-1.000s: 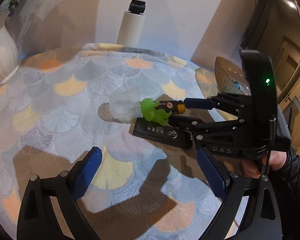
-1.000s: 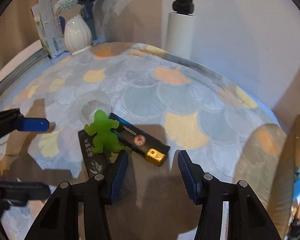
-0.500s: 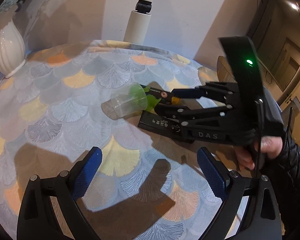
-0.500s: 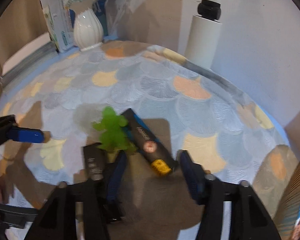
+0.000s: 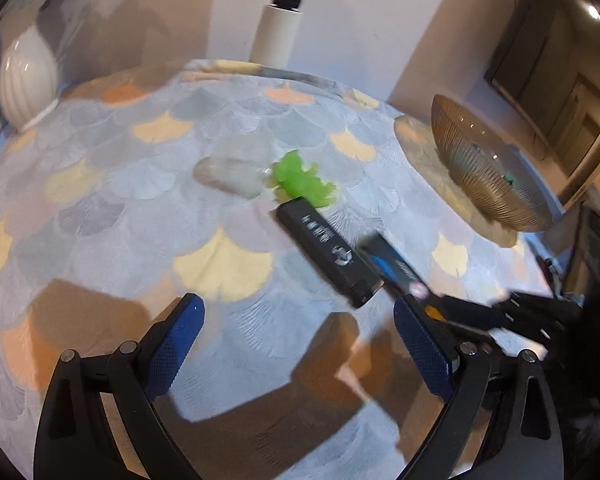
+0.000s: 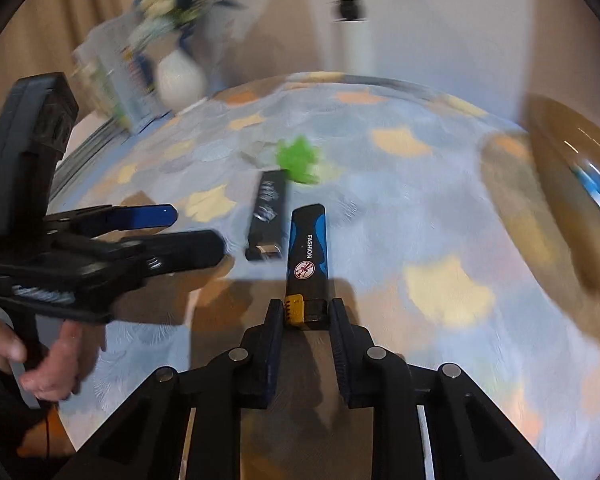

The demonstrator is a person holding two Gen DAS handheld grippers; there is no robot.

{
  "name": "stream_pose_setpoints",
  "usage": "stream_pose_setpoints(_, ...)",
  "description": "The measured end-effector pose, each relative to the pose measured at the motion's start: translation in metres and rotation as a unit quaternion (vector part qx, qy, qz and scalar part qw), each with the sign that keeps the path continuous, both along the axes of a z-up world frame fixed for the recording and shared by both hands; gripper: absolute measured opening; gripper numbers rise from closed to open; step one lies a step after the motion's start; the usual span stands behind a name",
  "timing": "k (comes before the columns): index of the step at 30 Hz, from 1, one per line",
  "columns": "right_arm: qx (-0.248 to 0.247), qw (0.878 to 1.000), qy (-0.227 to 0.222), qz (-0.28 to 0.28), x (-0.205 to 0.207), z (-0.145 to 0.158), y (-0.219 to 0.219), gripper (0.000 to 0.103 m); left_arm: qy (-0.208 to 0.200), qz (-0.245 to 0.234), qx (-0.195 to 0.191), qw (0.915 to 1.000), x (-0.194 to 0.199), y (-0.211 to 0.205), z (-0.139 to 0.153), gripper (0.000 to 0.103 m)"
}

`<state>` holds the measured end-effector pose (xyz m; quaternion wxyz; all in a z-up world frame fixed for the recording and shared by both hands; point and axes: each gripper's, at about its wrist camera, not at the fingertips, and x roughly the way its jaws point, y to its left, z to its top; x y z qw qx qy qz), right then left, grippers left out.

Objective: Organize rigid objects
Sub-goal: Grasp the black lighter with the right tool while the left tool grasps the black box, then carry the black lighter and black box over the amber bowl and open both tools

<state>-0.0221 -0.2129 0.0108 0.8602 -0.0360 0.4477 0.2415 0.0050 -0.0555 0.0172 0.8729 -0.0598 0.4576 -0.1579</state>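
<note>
My right gripper (image 6: 303, 314) is shut on the yellow-capped end of a black and blue lighter (image 6: 307, 255), which sticks out ahead of the fingers. In the left wrist view the same blue lighter (image 5: 392, 268) shows blurred at the right, with the right gripper (image 5: 440, 312) on its end. A black lighter (image 5: 326, 250) lies on the patterned cloth, also seen as the black lighter (image 6: 267, 210) left of the held one. A green toy figure (image 5: 302, 182) lies beyond it beside a clear plastic cup (image 5: 230, 176) on its side. My left gripper (image 5: 298, 342) is open over bare cloth.
A ribbed amber glass bowl (image 5: 488, 168) stands at the right edge of the round table (image 5: 100, 208). A white vase (image 5: 26, 76) is at the far left, a white post (image 5: 280, 28) behind the table. A person's hand (image 6: 48, 364) grips the left tool.
The right gripper shut on the blue lighter and carried it away from the green figure toward the right. The black lighter has turned on the cloth. The left gripper barely moved.
</note>
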Motion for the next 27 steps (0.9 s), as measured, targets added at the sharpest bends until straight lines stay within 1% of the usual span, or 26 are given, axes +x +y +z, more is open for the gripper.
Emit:
stream_pose_setpoints(1,-0.001,1.000,-0.002,-0.024,-0.006,0.000,-0.006,0.022,-0.001,0.005,0.008,1.0000,0.005,-0.009,0.001,0.095)
stream_pose_setpoints(2,-0.014,0.998,-0.006,-0.055,-0.009,-0.001,-0.012,0.022,-0.002,0.007,0.012,0.9999,0.009,-0.014,0.002,0.090)
stream_pose_setpoints(3,-0.032,0.996,-0.013,-0.085,-0.012,-0.001,-0.019,0.022,-0.004,0.013,0.025,0.9996,0.015,-0.022,0.002,0.084)
stream_pose_setpoints(4,-0.036,0.994,-0.015,-0.099,-0.012,-0.001,-0.024,0.022,-0.003,0.017,0.036,0.9992,0.019,-0.025,0.002,0.081)
stream_pose_setpoints(5,-0.027,0.993,-0.011,-0.115,-0.012,0.000,-0.032,0.022,0.003,0.023,0.050,0.9985,0.028,-0.031,-0.001,0.074)
stream_pose_setpoints(6,-0.011,0.992,-0.005,-0.122,-0.011,-0.001,-0.039,0.022,0.010,0.027,0.052,0.9982,0.033,-0.033,-0.004,0.068)
stream_pose_setpoints(7,-0.003,0.992,-0.003,-0.124,-0.010,-0.001,-0.043,0.022,0.009,0.030,0.055,0.9980,0.036,-0.032,-0.005,0.067)
stream_pose_setpoints(8,0.005,0.992,-0.002,-0.124,-0.010,0.000,-0.045,0.022,-0.003,0.032,0.062,0.9976,0.037,-0.033,-0.004,0.062)
stream_pose_setpoints(9,0.005,0.992,-0.003,-0.124,-0.010,0.000,-0.045,0.022,-0.009,0.025,0.072,0.9970,0.036,-0.034,-0.005,0.048)
stream_pose_setpoints(10,0.004,0.992,-0.004,-0.123,-0.010,-0.001,-0.045,0.022,-0.010,0.019,0.072,0.9972,0.035,-0.035,-0.005,0.040)
stream_pose_setpoints(11,0.001,0.993,-0.006,-0.122,-0.011,0.000,-0.044,0.022,-0.011,0.004,0.066,0.9977,0.030,-0.033,-0.003,0.029)
stream_pose_setpoints(12,0.001,0.993,-0.008,-0.120,-0.012,0.000,-0.044,0.022,-0.009,-0.012,0.060,0.9981,0.025,-0.030,-0.001,0.025)
stream_pose_setpoints(15,0.003,0.993,-0.010,-0.115,-0.016,0.002,-0.045,0.022,-0.012,-0.050,0.057,0.9970,0.006,-0.016,0.000,0.022)
stream_pose_setpoints(18,0.002,0.994,-0.004,-0.112,-0.023,0.002,-0.047,0.022,-0.014,-0.102,0.044,0.9937,-0.020,0.000,0.001,0.022)
stream_pose_setpoints(21,-0.007,0.995,-0.006,-0.097,-0.030,0.002,-0.047,0.023,-0.004,-0.113,0.044,0.9926,-0.029,0.006,-0.001,0.024)
stream_pose_setpoints(22,-0.008,0.995,-0.002,-0.096,-0.028,0.001,-0.048,0.024,-0.003,-0.114,0.045,0.9924,-0.029,0.004,-0.001,0.026)
stream_pose_setpoints(24,0.008,0.995,0.013,-0.101,-0.021,0.001,-0.052,0.031,-0.006,-0.112,0.053,0.9923,-0.029,-0.003,-0.001,0.044)
stream_pose_setpoints(25,0.015,0.994,0.017,-0.105,-0.020,0.001,-0.053,0.036,-0.010,-0.106,0.064,0.9923,-0.029,-0.009,-0.002,0.045)
stream_pose_setpoints(27,0.024,0.993,0.020,-0.111,-0.017,0.001,-0.050,0.036,-0.022,-0.097,0.087,0.9912,-0.030,-0.017,-0.005,0.045)
